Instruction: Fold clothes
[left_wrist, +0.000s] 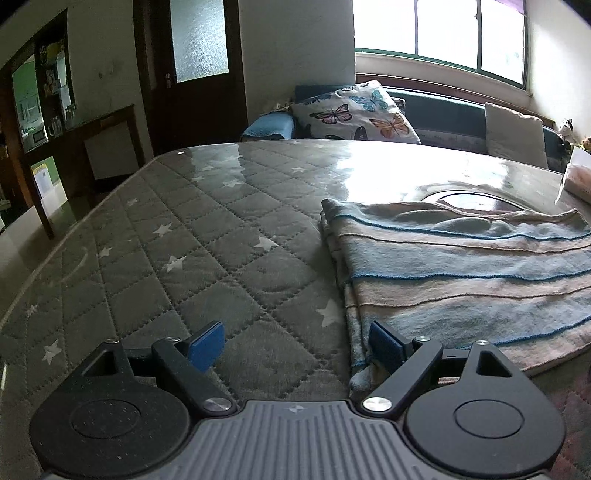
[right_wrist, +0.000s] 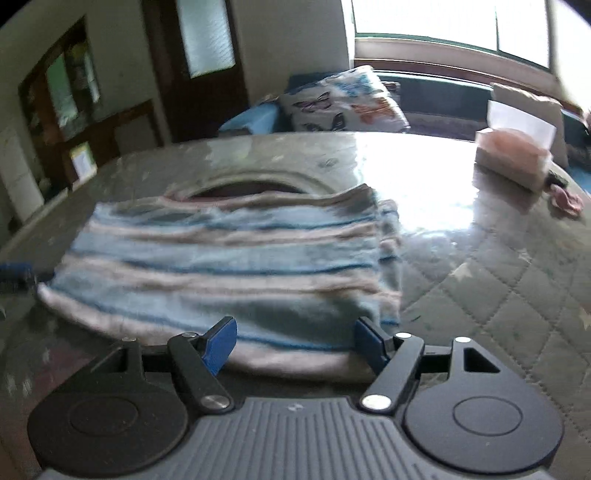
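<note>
- Blue-padded fingers of the left gripper (left_wrist: 295, 345) stand wide apart with nothing between them; its right pad sits at the near left corner of the striped garment (left_wrist: 461, 266), whether touching or just above cannot be told.
- Relative to that garment, the left gripper is off its left edge, so most of the cloth lies to the right of those fingers, over the quilted star-print table cover (left_wrist: 184, 240).
- Seen from the right wrist, the right gripper (right_wrist: 293, 343) is also spread open and empty, hovering at the garment's (right_wrist: 229, 266) near hem, closer to its right end; this view is blurred.
- Stripes run side to side, so the folded cloth's long axis lies across both grippers' pointing line.
- My judgement: the right gripper is better placed over the hem; the left must shift rightward.
- Only the right view shows a pale box (right_wrist: 513, 162) beyond the garment's far right; only the left shows the left edge's stacked layers.
</note>
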